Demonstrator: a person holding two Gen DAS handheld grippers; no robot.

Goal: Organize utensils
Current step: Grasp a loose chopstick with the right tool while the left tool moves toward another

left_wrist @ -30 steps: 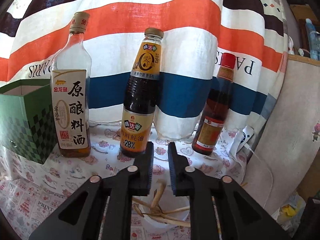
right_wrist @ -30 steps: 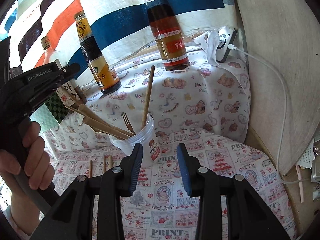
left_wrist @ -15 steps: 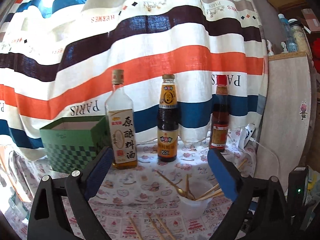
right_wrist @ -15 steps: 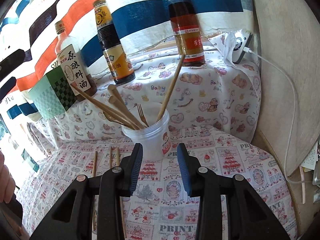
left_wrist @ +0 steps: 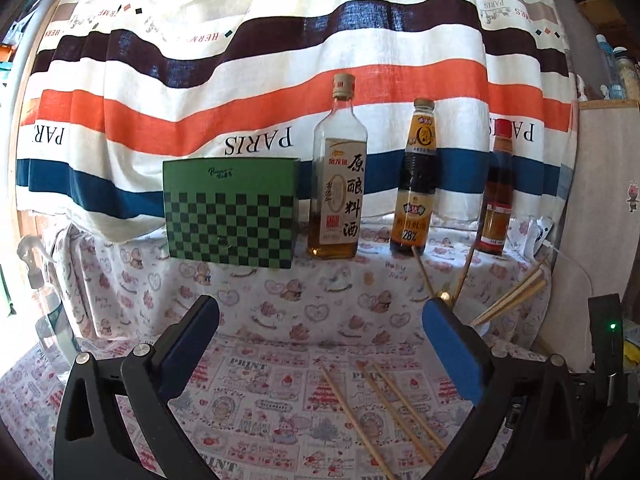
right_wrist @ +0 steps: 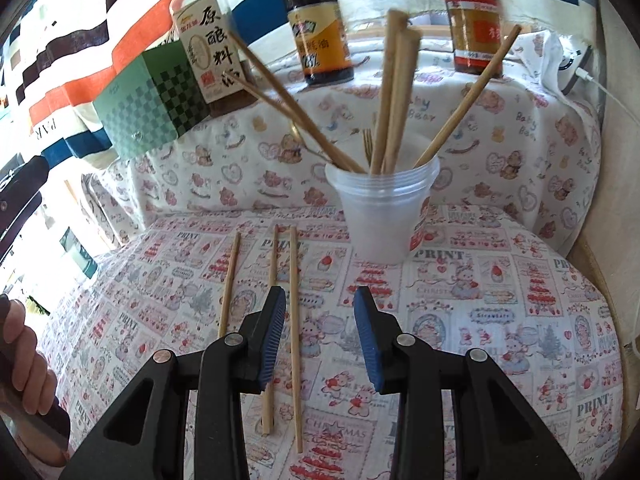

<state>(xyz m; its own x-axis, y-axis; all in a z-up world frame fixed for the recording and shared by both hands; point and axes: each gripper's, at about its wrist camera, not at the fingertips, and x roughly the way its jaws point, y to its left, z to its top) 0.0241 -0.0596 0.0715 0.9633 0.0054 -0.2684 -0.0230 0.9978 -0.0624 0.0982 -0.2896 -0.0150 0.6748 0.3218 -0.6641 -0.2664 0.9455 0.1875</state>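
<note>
A clear plastic cup (right_wrist: 384, 216) stands on the printed tablecloth and holds several wooden chopsticks and a fork (right_wrist: 367, 142). Three loose chopsticks (right_wrist: 294, 320) lie on the cloth left of the cup; they also show in the left wrist view (left_wrist: 384, 404). My right gripper (right_wrist: 320, 320) is open and empty, low over the cloth, with one chopstick between its fingers and another under the left finger. My left gripper (left_wrist: 320, 344) is wide open and empty, held back from the table. The cup (left_wrist: 478, 318) is partly hidden behind its right finger.
Three sauce bottles (left_wrist: 338, 184) (left_wrist: 416, 184) (left_wrist: 498, 196) and a green checkered box (left_wrist: 232, 212) stand on the raised back ledge before a striped curtain. A white charger with cable (right_wrist: 576, 68) lies at the right. A spray bottle (left_wrist: 44, 300) stands at the left.
My left gripper opened wide and pulled up and back from above the cup. My right gripper moved down and left toward the loose chopsticks, staying open.
</note>
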